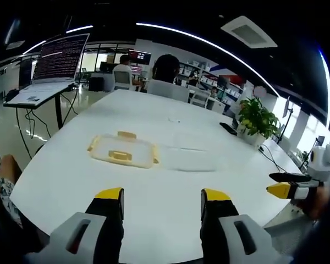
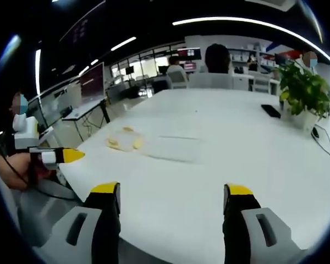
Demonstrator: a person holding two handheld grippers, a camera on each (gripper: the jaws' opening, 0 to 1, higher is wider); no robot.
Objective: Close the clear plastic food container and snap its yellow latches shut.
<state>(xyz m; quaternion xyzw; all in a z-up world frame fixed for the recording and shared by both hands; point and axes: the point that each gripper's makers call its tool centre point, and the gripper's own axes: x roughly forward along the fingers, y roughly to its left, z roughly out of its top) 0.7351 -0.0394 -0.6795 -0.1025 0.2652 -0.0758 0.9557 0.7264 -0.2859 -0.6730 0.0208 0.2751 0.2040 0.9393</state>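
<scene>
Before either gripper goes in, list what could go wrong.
1. The clear box lies open beside its lid and is nearly invisible against the white table; a jaw could miss its rim or knock it.
2. Both the left gripper and the right gripper hover open near the table edge, well short of the box; a rushed approach may shove the light box away.

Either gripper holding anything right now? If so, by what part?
Nothing held. Left gripper and right gripper both have open jaws with bare table between them; the container and its lid lie apart, farther out on the table.
</scene>
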